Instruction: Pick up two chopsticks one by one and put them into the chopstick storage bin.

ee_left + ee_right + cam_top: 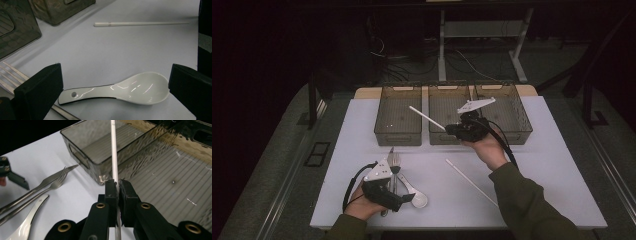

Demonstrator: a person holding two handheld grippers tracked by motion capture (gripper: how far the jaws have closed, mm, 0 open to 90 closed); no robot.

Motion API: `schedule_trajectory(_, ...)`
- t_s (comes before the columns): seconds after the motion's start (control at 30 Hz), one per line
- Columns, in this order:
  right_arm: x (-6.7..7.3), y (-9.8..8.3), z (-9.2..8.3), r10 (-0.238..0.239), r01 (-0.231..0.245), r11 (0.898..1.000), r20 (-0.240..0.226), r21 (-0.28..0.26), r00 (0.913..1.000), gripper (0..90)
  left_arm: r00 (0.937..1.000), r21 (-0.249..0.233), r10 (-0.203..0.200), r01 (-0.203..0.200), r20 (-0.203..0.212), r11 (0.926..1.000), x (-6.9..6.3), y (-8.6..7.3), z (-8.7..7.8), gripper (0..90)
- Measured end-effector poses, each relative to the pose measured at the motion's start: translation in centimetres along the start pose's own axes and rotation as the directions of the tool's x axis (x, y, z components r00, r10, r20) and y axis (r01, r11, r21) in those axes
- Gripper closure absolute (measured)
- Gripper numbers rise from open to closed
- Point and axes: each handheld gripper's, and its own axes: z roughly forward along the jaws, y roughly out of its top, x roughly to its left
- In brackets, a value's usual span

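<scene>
My right gripper [449, 130] hangs above the front of the middle bin [447, 107], shut on a white chopstick [426, 117] that slants up and to the left over the gap between two bins. In the right gripper view the pads [111, 188] pinch the chopstick [114, 155] near its lower end. My left gripper [408, 198] rests low at the table's front. Its jaws stand open on either side of a white ceramic spoon [135, 88] that lies flat on the table. I see no pad pressing on it. A second white chopstick [471, 182] lies loose on the table.
Three smoky clear bins stand side by side at the back: the left bin [398, 112], the middle one and the right bin [504, 107]. A metal fork [51, 183], a knife and a metal spoon [27, 220] lie near my left gripper. The white table [552, 165] ends close behind the person's forearms.
</scene>
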Motion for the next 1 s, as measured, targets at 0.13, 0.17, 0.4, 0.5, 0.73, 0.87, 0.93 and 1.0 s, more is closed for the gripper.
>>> schedule_trajectory(0.13, -0.1, 1.2, 1.0, 0.005, -0.005, 1.000, 0.012, 0.011, 0.9999, 85.7, 1.0000, -0.002, 0.002, -0.002, 0.006, 1.0000, -0.1, 0.0, 0.0, 0.0)
schedule_trajectory(0.17, -0.2, 1.5, 1.2, 0.005, -0.006, 1.000, 0.017, 0.017, 0.9998, 85.7, 1.0000, -0.005, 0.002, -0.002, 0.008, 1.0000, -0.1, 0.0, 0.1, 0.0)
schedule_trajectory(0.4, -0.2, 3.3, 3.2, 0.007, -0.008, 0.999, 0.028, 0.035, 0.9996, 85.7, 0.9999, -0.001, 0.010, -0.010, 0.013, 1.0000, -0.2, 0.1, 0.3, 0.0)
schedule_trajectory(0.5, -0.1, 4.2, 4.1, 0.005, -0.007, 0.999, 0.035, 0.049, 0.9994, 85.7, 0.9999, -0.004, 0.009, -0.009, 0.013, 1.0000, -0.2, 0.1, 0.2, 0.0)
schedule_trajectory(0.73, 0.3, 5.7, 6.2, 0.012, -0.015, 0.998, 0.036, 0.068, 0.9993, 85.6, 0.9997, -0.003, 0.020, -0.020, 0.016, 0.9998, -0.1, 0.2, 0.2, 0.0)
schedule_trajectory(0.87, 0.5, 6.6, 7.5, 0.018, -0.022, 0.997, 0.044, 0.076, 0.9989, 85.6, 0.9997, -0.011, 0.013, -0.013, 0.021, 0.9999, -0.2, 0.3, 0.2, 0.0)
schedule_trajectory(0.93, 0.6, 6.9, 8.2, 0.025, -0.029, 0.996, 0.045, 0.083, 0.9987, 85.6, 0.9996, -0.009, 0.016, -0.015, 0.023, 0.9998, -0.1, 0.3, 0.2, 0.0)
schedule_trajectory(1.0, 0.7, 7.2, 8.9, 0.027, -0.031, 0.995, 0.050, 0.092, 0.9984, 85.6, 0.9995, -0.009, 0.020, -0.020, 0.025, 0.9998, -0.1, 0.3, 0.1, 0.0)
